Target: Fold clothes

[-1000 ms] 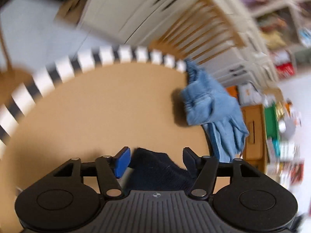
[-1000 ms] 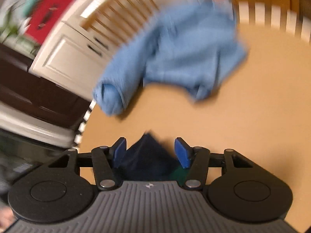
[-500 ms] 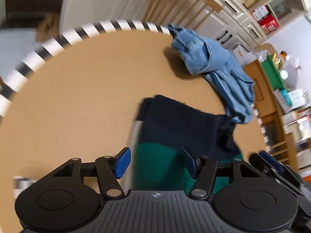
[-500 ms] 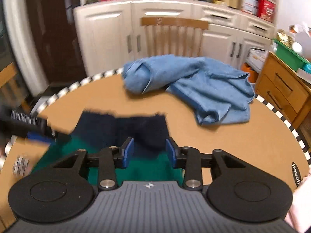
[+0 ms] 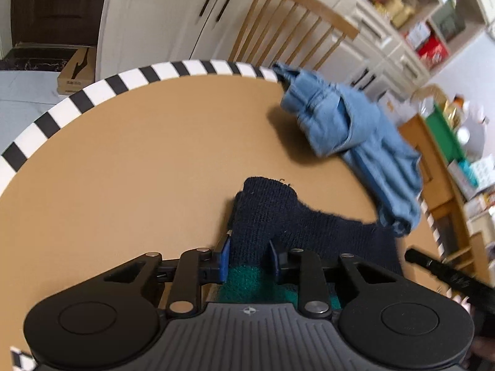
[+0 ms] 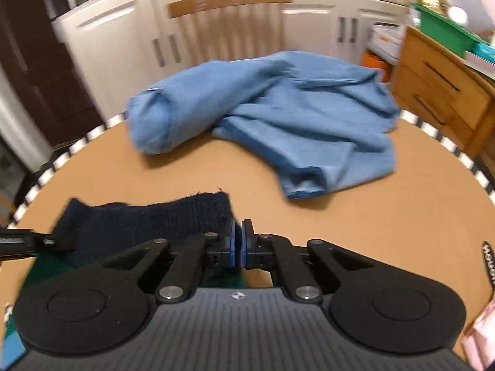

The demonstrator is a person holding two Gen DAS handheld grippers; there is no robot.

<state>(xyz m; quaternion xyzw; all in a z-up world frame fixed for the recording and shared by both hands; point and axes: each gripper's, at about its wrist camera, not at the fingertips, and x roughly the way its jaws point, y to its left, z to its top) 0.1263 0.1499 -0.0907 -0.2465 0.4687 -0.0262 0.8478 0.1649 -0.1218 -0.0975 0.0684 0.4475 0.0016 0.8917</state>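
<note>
The left gripper (image 5: 247, 258) is squeezing a fold of the dark navy and green knitted sweater (image 5: 297, 219) between its two blue-tipped fingers (image 5: 223, 258). The navy wool is bunching up tall between them, and the green part is showing just under the fingers, close to the camera.

The right gripper (image 6: 238, 244) is pinched almost all the way closed. Its blue pads (image 6: 231, 242) are sitting at the right end of the same knitted sweater (image 6: 148, 216) — the cloth looks caught there, but the gap is so thin that it is hard to be sure how much wool is inside.

The sweater is lying on the near side of the round tan table with a black and white striped rim (image 6: 355, 222). It is stretching from one gripper to the other like a dark band.

A crumpled light blue denim shirt (image 6: 278, 117) is lying on the far side of the table, well apart from the sweater. One rolled sleeve is poking out to the left, and the far edge of the shirt is hanging over the rim.

A wooden chair with thin slats (image 6: 229, 24) is standing behind the table — white cupboards (image 5: 173, 21) are behind it. A wooden chest of drawers (image 6: 442, 86) is standing off to the right.
</note>
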